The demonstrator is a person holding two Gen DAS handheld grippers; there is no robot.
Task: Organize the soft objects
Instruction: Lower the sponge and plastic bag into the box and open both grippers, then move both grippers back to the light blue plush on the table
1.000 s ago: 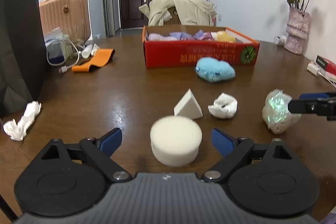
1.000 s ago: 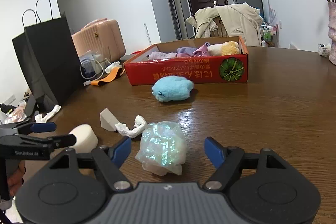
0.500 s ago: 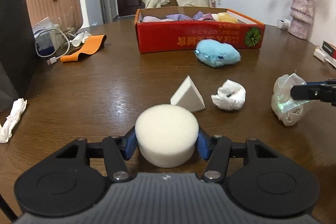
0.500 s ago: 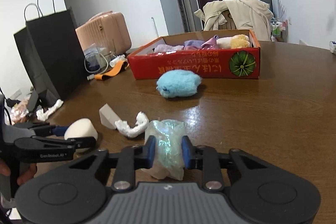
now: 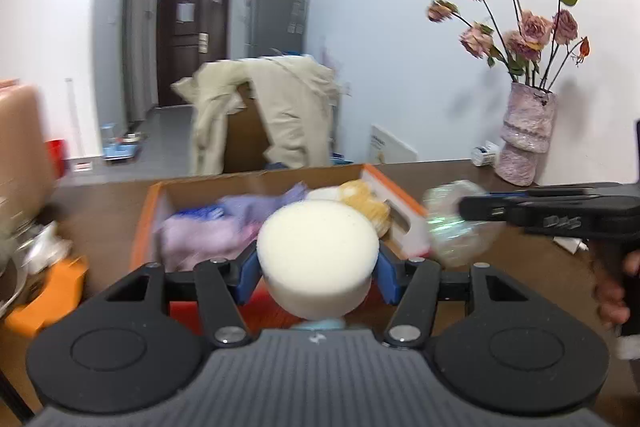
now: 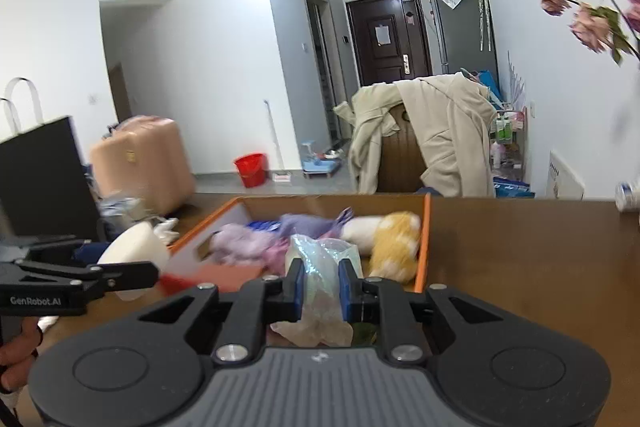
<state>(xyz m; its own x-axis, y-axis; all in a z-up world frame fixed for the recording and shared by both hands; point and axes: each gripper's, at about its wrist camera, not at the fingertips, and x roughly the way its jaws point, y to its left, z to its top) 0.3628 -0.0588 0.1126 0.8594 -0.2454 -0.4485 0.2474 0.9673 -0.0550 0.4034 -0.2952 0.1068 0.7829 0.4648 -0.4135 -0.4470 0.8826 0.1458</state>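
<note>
My left gripper (image 5: 317,277) is shut on a round white sponge (image 5: 316,247) and holds it up in front of the red cardboard box (image 5: 144,223). My right gripper (image 6: 321,287) is shut on a crumpled iridescent plastic bag (image 6: 320,259) and holds it at the box's (image 6: 426,239) near edge. In the left wrist view the bag (image 5: 452,231) hangs at the box's right corner. The box holds purple cloth (image 6: 248,239) and a yellow-and-white plush (image 6: 394,243). The sponge also shows at the left in the right wrist view (image 6: 134,247).
A vase of dried pink flowers (image 5: 526,139) stands on the brown table (image 6: 520,247) at the right. A black paper bag (image 6: 40,171) and a pink suitcase (image 6: 140,163) are at the left. A chair with a beige coat (image 6: 424,139) stands behind the table.
Both grippers have lifted their objects off the table and carried them forward to the red box. The other loose objects on the table have dropped out of view.
</note>
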